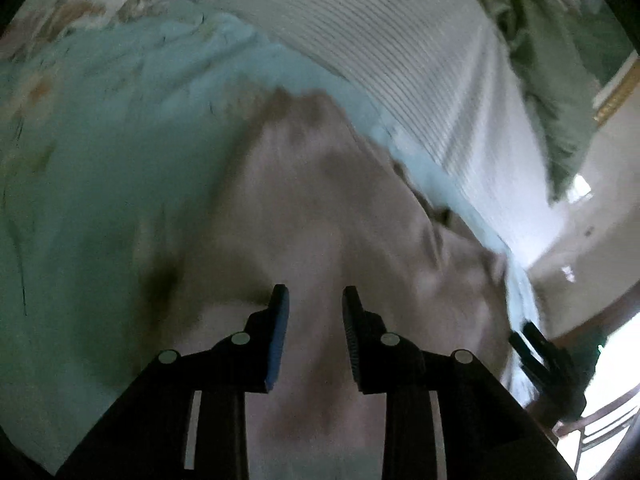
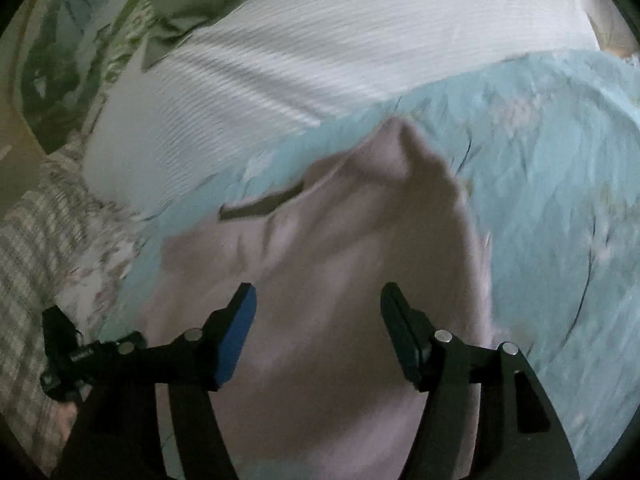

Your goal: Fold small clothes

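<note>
Blue floral sheet [image 2: 560, 200] covers the bed, with a white ribbed blanket [image 2: 280, 60] lying beyond it. On the sheet lies a pale pink garment [image 2: 320, 280], rumpled, one corner peaked toward the blanket. From the left: the left gripper [image 1: 316, 300] hangs over the garment, released, its fingers apart with nothing between; the right gripper [image 2: 318, 296] hangs beside it over the same cloth, spread wider, likewise grasping nothing
</note>
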A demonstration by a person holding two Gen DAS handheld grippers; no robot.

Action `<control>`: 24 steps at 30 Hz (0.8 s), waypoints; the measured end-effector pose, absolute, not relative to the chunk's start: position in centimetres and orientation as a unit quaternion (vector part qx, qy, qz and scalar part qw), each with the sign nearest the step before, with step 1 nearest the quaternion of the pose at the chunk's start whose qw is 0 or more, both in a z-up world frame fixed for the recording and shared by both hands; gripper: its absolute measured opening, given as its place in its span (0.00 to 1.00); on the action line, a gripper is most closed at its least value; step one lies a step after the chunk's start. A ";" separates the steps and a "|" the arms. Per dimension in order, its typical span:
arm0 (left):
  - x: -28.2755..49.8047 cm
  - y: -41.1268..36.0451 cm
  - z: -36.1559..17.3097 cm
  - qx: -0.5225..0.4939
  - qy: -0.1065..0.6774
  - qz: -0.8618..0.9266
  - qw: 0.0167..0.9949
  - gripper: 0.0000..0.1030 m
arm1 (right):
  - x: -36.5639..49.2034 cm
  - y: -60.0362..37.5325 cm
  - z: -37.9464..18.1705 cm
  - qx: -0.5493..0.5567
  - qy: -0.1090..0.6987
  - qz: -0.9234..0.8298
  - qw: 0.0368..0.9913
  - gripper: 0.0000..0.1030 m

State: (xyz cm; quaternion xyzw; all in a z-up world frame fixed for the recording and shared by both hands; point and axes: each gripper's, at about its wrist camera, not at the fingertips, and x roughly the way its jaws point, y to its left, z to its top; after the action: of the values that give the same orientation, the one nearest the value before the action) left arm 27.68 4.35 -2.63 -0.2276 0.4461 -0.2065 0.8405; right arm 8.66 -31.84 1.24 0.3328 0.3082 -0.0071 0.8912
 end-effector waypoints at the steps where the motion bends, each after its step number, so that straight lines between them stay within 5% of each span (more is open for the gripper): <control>1: 26.8 4.4 -2.8 -0.231 0.447 -0.213 0.837 0.27 | 8.2 -31.4 1.0 0.336 0.312 -0.001 0.889 0.64; 10: 19.0 4.9 -5.3 -0.263 0.470 -0.236 0.809 0.39 | 4.0 -28.0 -0.2 0.353 0.328 0.024 0.876 0.66; 24: 23.6 6.6 -6.7 -0.333 0.454 -0.153 0.812 0.40 | 3.2 -27.2 0.0 0.358 0.337 0.036 0.870 0.67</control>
State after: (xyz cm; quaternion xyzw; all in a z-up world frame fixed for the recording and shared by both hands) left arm 23.62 6.61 -6.74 -0.3327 0.4538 -0.1532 0.8123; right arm 3.18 -27.23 0.00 0.3585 0.3373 0.0363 0.8697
